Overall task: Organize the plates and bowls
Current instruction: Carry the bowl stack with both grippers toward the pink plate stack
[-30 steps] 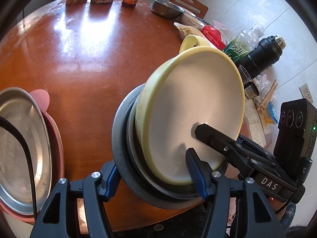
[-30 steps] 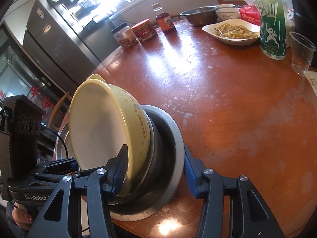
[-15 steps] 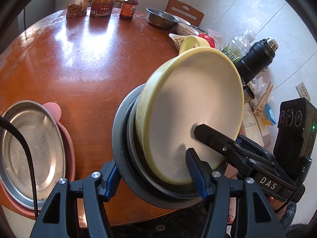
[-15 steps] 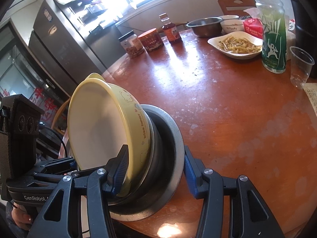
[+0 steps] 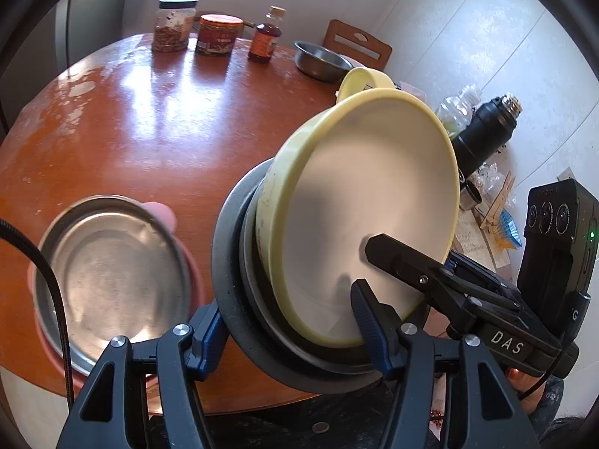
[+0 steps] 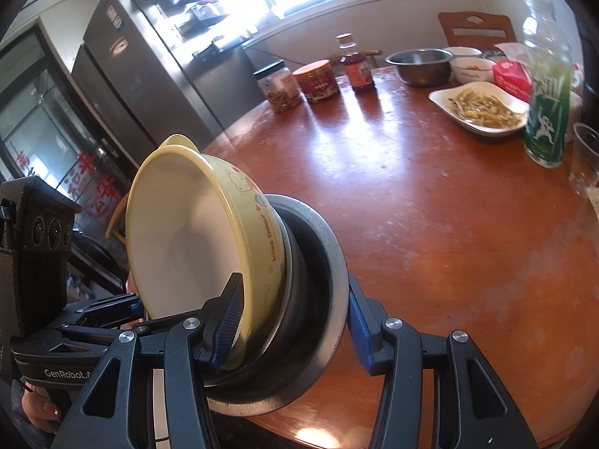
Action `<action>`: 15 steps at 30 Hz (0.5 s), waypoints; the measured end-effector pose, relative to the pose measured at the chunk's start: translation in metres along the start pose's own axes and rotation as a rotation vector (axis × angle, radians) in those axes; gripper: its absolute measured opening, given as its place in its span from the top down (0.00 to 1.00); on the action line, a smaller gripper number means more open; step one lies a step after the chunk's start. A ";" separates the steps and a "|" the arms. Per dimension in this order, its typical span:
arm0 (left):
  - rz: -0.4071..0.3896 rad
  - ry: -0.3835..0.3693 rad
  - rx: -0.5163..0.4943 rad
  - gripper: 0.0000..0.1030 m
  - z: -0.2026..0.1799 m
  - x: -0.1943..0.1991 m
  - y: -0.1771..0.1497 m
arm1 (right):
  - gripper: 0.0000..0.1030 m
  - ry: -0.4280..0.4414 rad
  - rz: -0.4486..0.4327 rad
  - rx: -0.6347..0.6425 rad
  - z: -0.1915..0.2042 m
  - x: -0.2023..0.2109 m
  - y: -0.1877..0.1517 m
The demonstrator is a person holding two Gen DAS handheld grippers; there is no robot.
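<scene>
I have a nested stack of dishes clamped between both my tongs, tilted steeply on edge above the near rim of the round wooden bench [image 5: 157, 138]. The stack is a yellow bowl [image 5: 374, 202] with a white inside, sitting in a dark inner bowl [image 6: 299, 280], which sits in a grey metal bowl [image 5: 224, 247] on the outside. My left tongs [image 5: 288, 333] grip the stack's lower edge: one blue pad presses the back of the grey metal bowl, the other lies inside the yellow bowl. My right tongs [image 6: 292, 321] grasp the same stack from the other side, one pad inside the yellow bowl and the other against the outer wall of the grey bowl. In the left view the right tongs' black finger reaches across the yellow bowl's white inside.

The yellow bowl carries a small loop handle at its upper rim and bear prints on its wall.

To the left on the bench lies a shallow steel plate [image 5: 112, 277] resting in a pink plate [image 5: 164, 215], well apart from the stack. At the far side of the bench stand a jar [image 5: 172, 26], a red tin [image 5: 217, 35], a sauce bottle [image 5: 267, 35] and a steel basin [image 5: 318, 61]. A white dish of food [image 6: 483, 110] and a green bottle [image 6: 546, 101] sit to the right.
</scene>
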State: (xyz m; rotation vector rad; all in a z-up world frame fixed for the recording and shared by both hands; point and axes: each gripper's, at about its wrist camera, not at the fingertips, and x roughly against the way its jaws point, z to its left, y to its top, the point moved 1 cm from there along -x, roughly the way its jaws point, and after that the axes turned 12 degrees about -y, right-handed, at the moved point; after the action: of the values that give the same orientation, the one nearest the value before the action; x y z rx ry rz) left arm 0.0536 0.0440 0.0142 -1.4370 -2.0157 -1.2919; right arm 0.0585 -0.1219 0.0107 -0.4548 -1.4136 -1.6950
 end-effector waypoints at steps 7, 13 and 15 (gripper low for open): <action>-0.043 0.012 0.016 0.41 0.021 0.029 0.000 | 0.48 0.023 -0.008 0.035 0.032 -0.007 0.007; -0.074 0.032 0.030 0.41 0.042 0.051 -0.001 | 0.48 0.048 -0.005 0.064 0.062 -0.016 0.011; -0.086 0.038 0.036 0.41 0.048 0.058 0.000 | 0.48 0.053 -0.006 0.077 0.072 -0.020 0.014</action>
State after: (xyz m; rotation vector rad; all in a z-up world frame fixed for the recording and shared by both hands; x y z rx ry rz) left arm 0.0390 0.1164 0.0297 -1.3139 -2.0853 -1.3006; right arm 0.0634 -0.0475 0.0258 -0.3611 -1.4372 -1.6393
